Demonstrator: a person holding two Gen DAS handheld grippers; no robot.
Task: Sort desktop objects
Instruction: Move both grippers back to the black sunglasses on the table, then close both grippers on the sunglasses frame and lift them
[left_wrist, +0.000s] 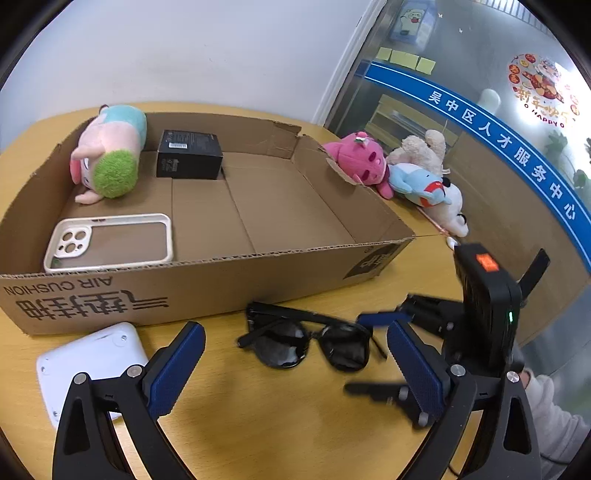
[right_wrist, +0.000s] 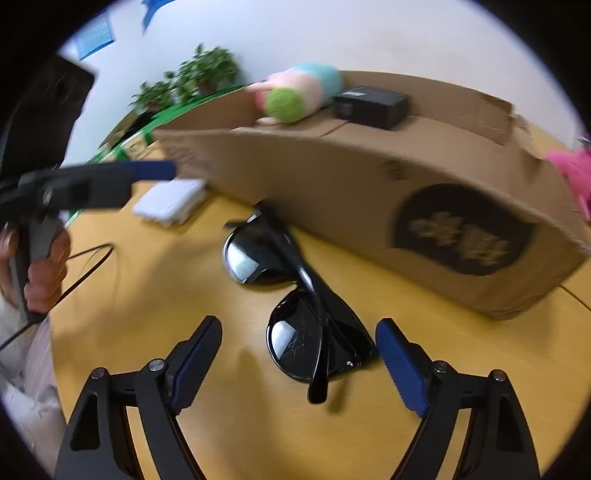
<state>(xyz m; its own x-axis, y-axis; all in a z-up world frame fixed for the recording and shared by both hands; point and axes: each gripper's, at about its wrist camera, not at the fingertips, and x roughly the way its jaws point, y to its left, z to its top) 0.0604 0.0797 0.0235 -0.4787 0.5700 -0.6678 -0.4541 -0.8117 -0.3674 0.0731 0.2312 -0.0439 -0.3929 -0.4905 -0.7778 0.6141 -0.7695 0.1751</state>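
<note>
While your right gripper (right_wrist: 299, 332) hangs wide open around the shiny black plastic sunglasses (right_wrist: 295, 291), nothing is squeezed. Your left gripper (left_wrist: 295, 354) is open too, holding nothing, near the brown cardboard box (left_wrist: 207, 280).

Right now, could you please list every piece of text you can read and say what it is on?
"AIR CUSHION", upside down: box front wall.
"吴中区人才服务中心": blue band on the glass.
"HAPPY": round sticker on the glass; the rest is unclear.
Large characters on the box front, black case label, box-end logo: unreadable.

Black sunglasses (right_wrist: 291, 291); brown cardboard box (left_wrist: 207, 280)
</note>
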